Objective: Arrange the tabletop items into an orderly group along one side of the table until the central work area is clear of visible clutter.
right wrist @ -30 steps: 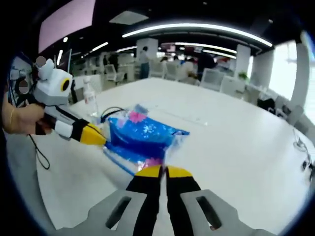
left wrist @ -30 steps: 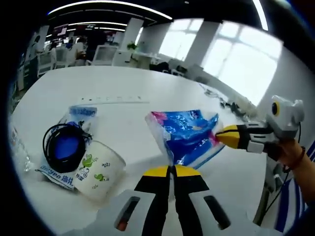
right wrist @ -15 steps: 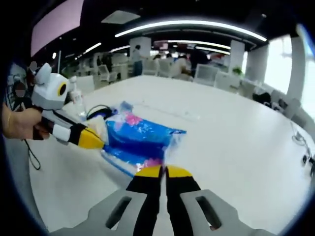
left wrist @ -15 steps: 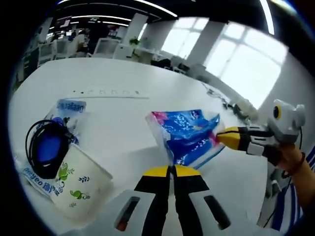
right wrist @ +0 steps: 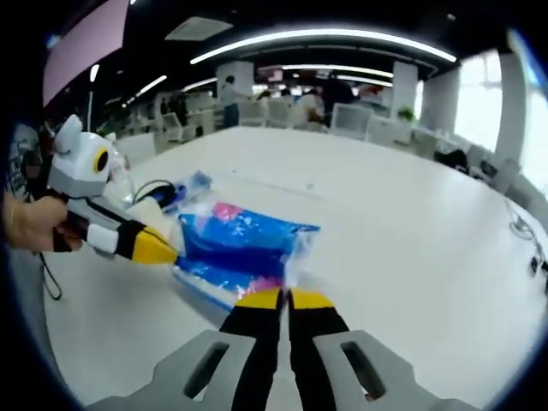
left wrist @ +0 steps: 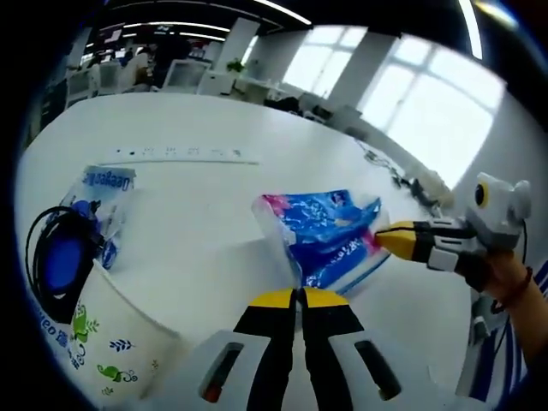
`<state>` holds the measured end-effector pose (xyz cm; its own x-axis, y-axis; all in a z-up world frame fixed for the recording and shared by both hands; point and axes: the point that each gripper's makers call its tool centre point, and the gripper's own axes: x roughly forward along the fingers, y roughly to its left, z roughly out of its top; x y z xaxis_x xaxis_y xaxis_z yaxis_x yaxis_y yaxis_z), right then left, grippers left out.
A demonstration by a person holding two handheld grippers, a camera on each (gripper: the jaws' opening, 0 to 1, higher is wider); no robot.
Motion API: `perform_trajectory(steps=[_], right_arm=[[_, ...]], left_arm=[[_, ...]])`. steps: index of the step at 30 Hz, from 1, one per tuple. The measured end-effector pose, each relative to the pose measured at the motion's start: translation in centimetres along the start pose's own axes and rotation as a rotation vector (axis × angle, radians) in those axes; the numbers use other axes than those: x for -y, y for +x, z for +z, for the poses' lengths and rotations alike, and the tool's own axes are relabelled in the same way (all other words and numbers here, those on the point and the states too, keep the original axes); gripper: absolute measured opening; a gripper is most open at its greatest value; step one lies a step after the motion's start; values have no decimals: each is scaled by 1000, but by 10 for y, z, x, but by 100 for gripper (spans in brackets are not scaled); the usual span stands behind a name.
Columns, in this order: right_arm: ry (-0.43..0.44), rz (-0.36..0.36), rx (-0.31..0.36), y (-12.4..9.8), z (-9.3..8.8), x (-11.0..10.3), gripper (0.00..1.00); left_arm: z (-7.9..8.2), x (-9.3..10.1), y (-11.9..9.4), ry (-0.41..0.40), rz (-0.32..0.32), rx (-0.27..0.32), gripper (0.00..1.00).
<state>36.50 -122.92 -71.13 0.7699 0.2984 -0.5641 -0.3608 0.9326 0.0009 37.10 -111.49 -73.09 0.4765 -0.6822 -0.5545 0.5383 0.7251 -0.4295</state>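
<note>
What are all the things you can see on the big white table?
Blue plastic pack: one, blue with pink, mid-table, pinched at two ends.
Paper cup: one, white with green prints, on its side, lower left of left gripper view.
Black cable: one coil, on a blue-printed clear bag.
Table: one, white.
Left gripper: yellow-tipped, shut on the pack.
Right gripper: yellow-tipped, shut on the pack.

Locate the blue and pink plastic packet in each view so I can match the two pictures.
Left gripper view: the blue and pink plastic packet sits just right of centre, above the left gripper, which is shut on its near corner.
Right gripper view: the packet sits left of centre, above the right gripper, shut on its edge.
Shared landmark: the white table.
</note>
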Motion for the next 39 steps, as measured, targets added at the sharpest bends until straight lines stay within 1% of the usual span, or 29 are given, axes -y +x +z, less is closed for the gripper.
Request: perform_trajectory(steps=[5, 7, 9, 12, 13, 18, 24, 28, 32, 37, 39], right_arm=[[16, 1, -22, 8, -11, 3, 0], [15, 4, -25, 11, -13, 3, 0], [32, 11, -24, 14, -15, 3, 0], [48, 19, -21, 17, -17, 3, 0], [47, 20, -21, 18, -18, 4, 0], [79, 31, -24, 24, -25, 5, 0], [96, 35, -36, 28, -31, 6, 0], [100, 33, -35, 29, -32, 7, 0], [95, 31, -38, 30, -32, 7, 0], [99, 33, -46, 31, -34, 5, 2], [91, 34, -52, 31, -34, 4, 2]], left_arm=[[-8, -1, 6, -7, 13, -22, 2], [-9, -3, 8, 0, 18, -26, 2], [-11, -6, 10, -4, 22, -33, 2], [-11, -10, 12, -10, 27, -32, 2], [-12, -10, 13, -11, 25, -40, 2], [-12, -11, 14, -8, 33, -40, 2], [-12, -12, 15, -27, 33, -35, 2], [-12, -12, 16, -45, 33, -34, 2], [-12, -13, 17, -25, 43, -37, 3], [-11, -14, 16, -10, 54, -25, 4], [-11, -15, 14, -21, 62, -36, 5]])
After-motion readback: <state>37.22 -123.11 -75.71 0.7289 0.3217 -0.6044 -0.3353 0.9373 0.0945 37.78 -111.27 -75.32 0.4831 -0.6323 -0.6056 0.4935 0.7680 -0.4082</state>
